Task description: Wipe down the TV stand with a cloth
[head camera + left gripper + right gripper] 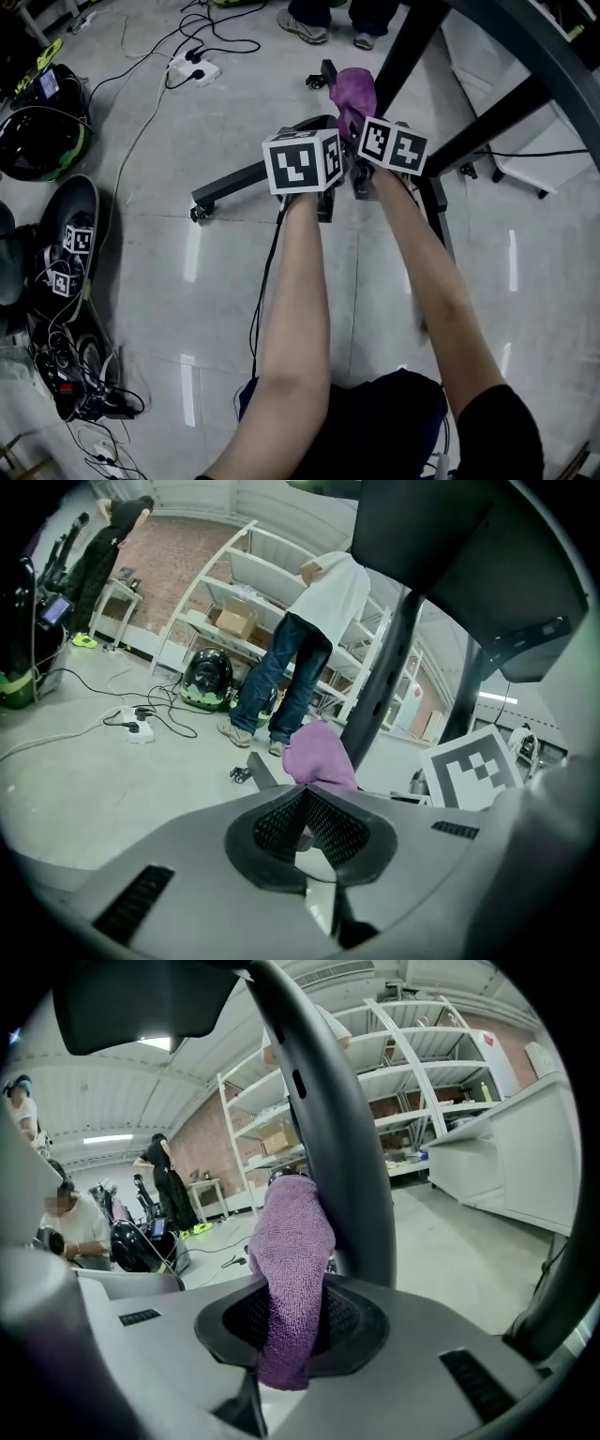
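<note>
left gripper, bottom centre of its view: fingers pressed together, nothing between them. right gripper: fingers clamped on the purple cloth, which sticks up mid-frame and touches the black post of the stand just behind it. Looks like the wipe on that post is in hand. Next: press the cloth on, drag along the post, left gripper clear of the path
</note>
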`<state>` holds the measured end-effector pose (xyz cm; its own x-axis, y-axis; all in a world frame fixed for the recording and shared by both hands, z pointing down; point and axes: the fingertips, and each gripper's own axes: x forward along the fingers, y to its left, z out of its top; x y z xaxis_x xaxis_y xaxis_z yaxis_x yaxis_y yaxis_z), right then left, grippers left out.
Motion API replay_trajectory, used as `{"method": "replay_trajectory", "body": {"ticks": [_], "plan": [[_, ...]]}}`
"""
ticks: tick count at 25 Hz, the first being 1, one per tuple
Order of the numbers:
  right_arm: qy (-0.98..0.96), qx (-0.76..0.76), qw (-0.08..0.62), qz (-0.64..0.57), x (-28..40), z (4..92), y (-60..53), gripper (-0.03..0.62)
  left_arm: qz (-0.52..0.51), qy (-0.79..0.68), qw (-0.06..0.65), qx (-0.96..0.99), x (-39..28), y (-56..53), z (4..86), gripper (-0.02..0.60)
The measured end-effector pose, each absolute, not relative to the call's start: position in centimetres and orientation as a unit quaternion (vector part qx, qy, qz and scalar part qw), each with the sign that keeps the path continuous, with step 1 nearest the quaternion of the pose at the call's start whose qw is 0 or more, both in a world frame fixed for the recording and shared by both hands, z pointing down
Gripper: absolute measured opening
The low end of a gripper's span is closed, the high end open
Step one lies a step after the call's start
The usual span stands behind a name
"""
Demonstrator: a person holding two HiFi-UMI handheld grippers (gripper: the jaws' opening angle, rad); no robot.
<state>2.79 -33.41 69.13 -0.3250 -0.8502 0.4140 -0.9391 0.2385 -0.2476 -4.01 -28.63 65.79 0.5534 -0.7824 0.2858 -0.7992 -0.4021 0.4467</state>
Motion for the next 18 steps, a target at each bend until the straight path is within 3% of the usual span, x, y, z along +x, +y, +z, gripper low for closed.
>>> {"method": "replay_trajectory", "body": {"ticks": [10,18], "plan": [[-0.765,0.58,0.128,0.248,3.5,73.9,-32.9,0.089,0.074,-0.448,0.298,0.84,-3.3,-27.3,70.1,0.005],[-0.759,0.576,0.144,0.268,3.2,76.9,-32.1,0.089,0.033,-0.449,0.294,0.843,-2.8,-27.1,71.4,0.005]]}}
